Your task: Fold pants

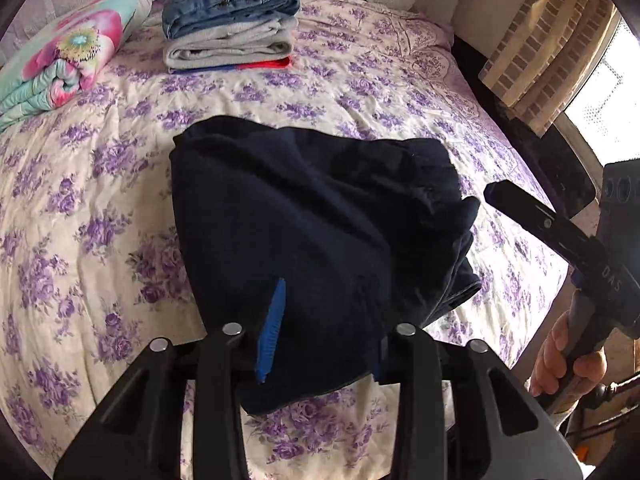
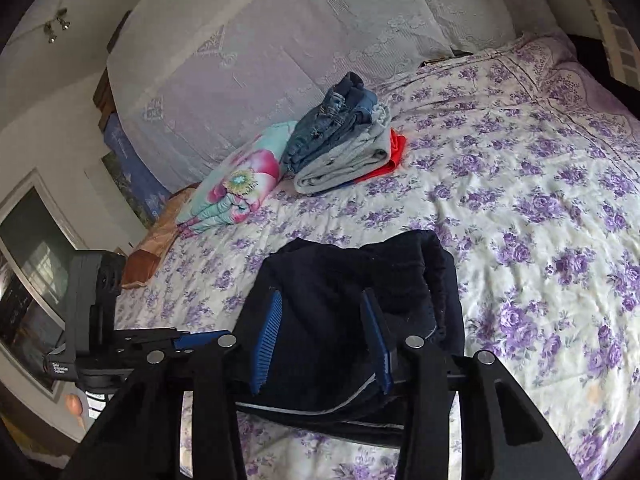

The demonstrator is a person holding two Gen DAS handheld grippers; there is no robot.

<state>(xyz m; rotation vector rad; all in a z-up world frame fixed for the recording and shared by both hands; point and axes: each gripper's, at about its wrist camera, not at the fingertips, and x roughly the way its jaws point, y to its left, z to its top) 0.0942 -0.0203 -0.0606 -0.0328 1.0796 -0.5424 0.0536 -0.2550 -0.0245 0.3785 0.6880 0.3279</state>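
Here, the bed (image 1: pixel 360 92) fills both views, its purple-flowered cover the working surface for my folding. Near the headboard a rolled floral blanket (image 1: pixel 68 60) lies beside a stack of folded clothes (image 1: pixel 230 24), jeans on top, grey below, red at the bottom; they sit well apart from the work, I judge so that finished pieces stay out of the way.

In the middle of the cover lie the dark navy pants (image 1: pixel 312 216), already doubled into a thick, lumpy bundle with the layered edges showing on the right side in my left wrist view. I judge the fold nearly done, with squaring up and moving to the stack remaining.

My left gripper (image 1: pixel 320 336) has the near end of the bundle between its blue pads; cloth hides one pad, so I cannot tell whether it pinches or merely straddles the fabric. My right gripper (image 2: pixel 322 340) stands with its jaws apart over the near edge of the bundle, the cloth lying between the pads (image 2: pixel 266 344) without visibly being squeezed, probably to steady the layers.
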